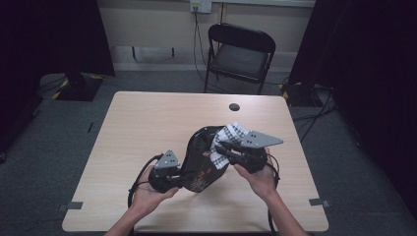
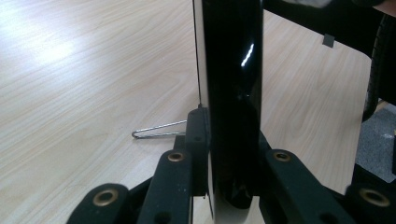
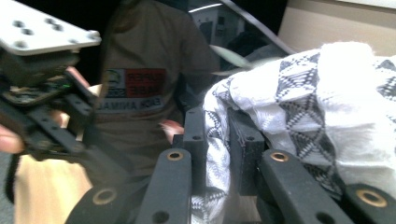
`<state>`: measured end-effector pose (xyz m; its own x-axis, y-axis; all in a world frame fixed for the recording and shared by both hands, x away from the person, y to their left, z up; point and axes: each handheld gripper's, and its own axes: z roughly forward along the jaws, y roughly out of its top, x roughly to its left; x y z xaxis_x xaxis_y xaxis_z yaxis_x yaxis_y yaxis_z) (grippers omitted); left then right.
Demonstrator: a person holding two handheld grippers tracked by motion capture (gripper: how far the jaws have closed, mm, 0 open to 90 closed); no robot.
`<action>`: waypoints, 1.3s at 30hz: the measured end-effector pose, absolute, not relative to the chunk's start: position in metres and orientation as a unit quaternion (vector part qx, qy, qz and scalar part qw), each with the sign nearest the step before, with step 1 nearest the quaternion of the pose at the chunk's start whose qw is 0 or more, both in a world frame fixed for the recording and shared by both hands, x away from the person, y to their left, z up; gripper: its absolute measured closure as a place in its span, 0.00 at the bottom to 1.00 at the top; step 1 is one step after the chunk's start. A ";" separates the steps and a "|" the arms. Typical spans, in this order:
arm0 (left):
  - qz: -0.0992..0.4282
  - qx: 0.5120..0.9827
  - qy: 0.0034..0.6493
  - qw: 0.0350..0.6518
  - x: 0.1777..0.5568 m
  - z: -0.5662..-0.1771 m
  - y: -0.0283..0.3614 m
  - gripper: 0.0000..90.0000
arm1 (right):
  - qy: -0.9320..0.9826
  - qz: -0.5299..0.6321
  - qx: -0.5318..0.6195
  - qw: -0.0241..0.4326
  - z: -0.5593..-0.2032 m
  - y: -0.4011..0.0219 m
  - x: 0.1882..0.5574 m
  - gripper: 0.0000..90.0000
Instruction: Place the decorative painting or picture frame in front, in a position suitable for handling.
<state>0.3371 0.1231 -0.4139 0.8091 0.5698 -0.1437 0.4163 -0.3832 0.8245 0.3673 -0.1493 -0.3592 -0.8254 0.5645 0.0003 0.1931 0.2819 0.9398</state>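
L gripper [image 1: 178,181] pinches the black bag's [image 1: 204,157] lower edge; R gripper [image 1: 223,148] pinches patterned cloth [image 1: 230,133] at the bag mouth.
Both jaw pairs press tight on thin material. Bag stands mid-table [image 1: 147,123], glossy, thin, prob. light and slippery, so best taken at the rim. Cloth is soft, limp. Bag's long axis runs from near-left up to far-right, mouth toward R gripper.

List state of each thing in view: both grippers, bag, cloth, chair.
left gripper: shut on the black bag's lower edge
right gripper: shut on the patterned cloth
black bag: held up off the table, mouth open toward the cloth
patterned cloth: bunched, at the bag's mouth, partly in
folding chair: unfolded, standing behind the table
table: bearing a small wire clip, lying flat
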 end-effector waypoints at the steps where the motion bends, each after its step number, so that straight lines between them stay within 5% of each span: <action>1: 0.083 0.828 0.298 0.469 0.337 -0.414 0.123 0.87 | 0.785 0.549 0.236 0.165 -0.359 -0.145 0.365 0.88; 23: 0.083 0.829 0.295 0.469 0.338 -0.414 0.121 0.86 | 0.768 0.540 0.297 0.173 -0.375 -0.179 0.389 0.88; 39: 0.083 0.829 0.296 0.467 0.337 -0.414 0.121 0.86 | 0.795 0.536 0.240 0.153 -0.376 -0.146 0.365 0.88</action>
<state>0.3374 0.1215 -0.4138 0.8107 0.5684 -0.1400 0.4142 -0.3880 0.8233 0.3649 -0.1461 -0.3761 -0.8381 0.5453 0.0132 0.2169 0.3109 0.9254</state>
